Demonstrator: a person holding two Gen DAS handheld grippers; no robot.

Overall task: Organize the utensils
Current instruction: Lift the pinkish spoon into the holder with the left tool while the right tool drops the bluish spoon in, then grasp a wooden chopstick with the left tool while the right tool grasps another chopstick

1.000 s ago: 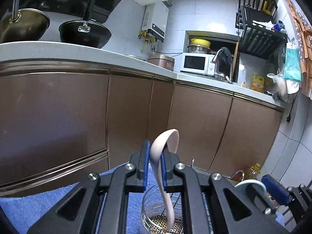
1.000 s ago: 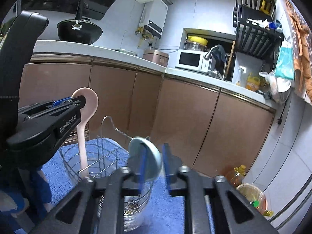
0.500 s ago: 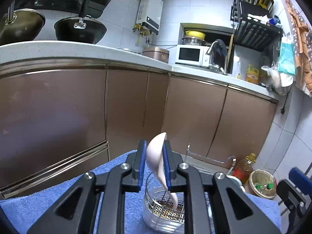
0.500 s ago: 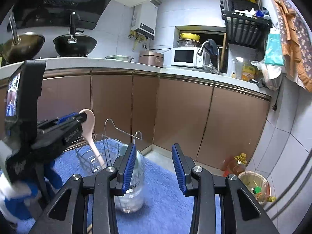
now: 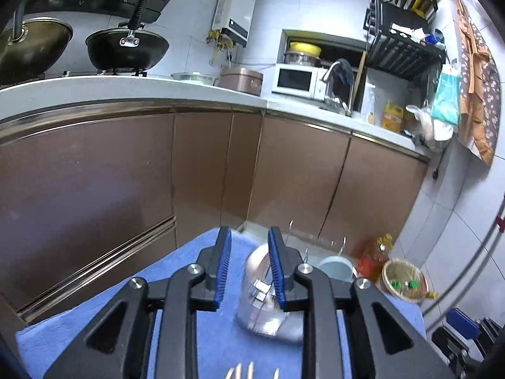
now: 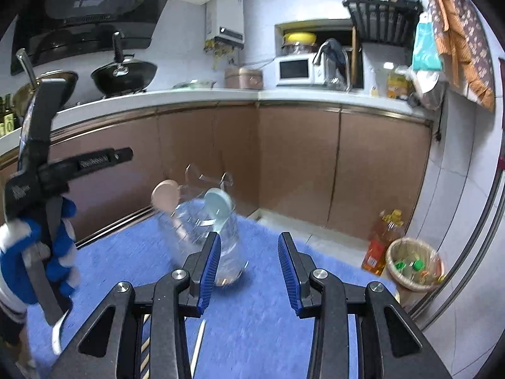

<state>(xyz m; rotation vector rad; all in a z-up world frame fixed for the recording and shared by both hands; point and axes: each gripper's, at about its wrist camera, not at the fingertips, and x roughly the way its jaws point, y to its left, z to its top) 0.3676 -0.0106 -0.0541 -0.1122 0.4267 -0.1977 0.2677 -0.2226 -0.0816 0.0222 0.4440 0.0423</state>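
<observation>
A clear utensil holder with a wire rack (image 6: 205,230) stands on the blue towel (image 6: 268,315). A pink spoon (image 6: 165,197) and a pale blue spoon (image 6: 217,205) stand in it, bowls up. My right gripper (image 6: 249,268) is open and empty, short of the holder. My left gripper (image 5: 249,268) is empty with its jaws opening; the holder (image 5: 265,303) shows behind its right finger, and the blue spoon (image 5: 334,268) beyond. From the right wrist view the left gripper (image 6: 126,156) sits up and left of the holder, held by a blue-gloved hand (image 6: 47,252).
Pale chopsticks (image 6: 199,341) lie on the towel near me, their tips (image 5: 240,374) under the left gripper. Brown cabinets (image 5: 300,173) run behind the table's far edge. An oil bottle (image 6: 378,243) and a waste basket (image 6: 413,262) stand on the floor at the right.
Both grippers opened and let go of their spoons, which now stand in the holder. Both hands drew back and up from the holder.
</observation>
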